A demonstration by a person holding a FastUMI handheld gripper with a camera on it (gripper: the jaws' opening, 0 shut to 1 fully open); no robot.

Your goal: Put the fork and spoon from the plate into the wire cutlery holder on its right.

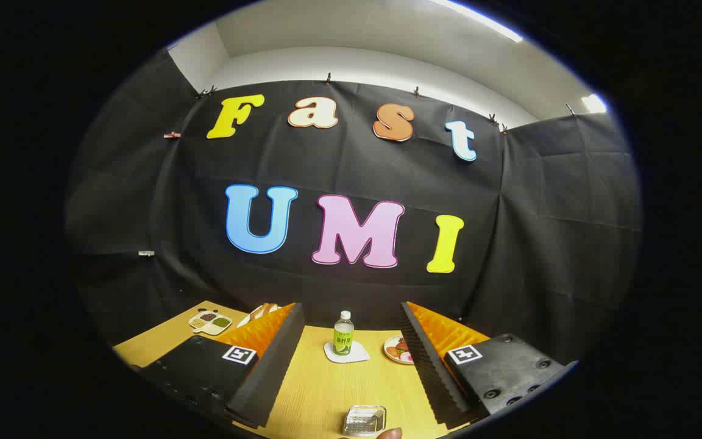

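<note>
Wooden table under black cloth wall; hand-held gripper fingers spread apart, empty.

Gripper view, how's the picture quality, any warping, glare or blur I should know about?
Gripper view: strong fisheye bending at the table edges; a ceiling light strip blows out; open gripper sharp, bottle clear, wire holder small and dim.
</note>
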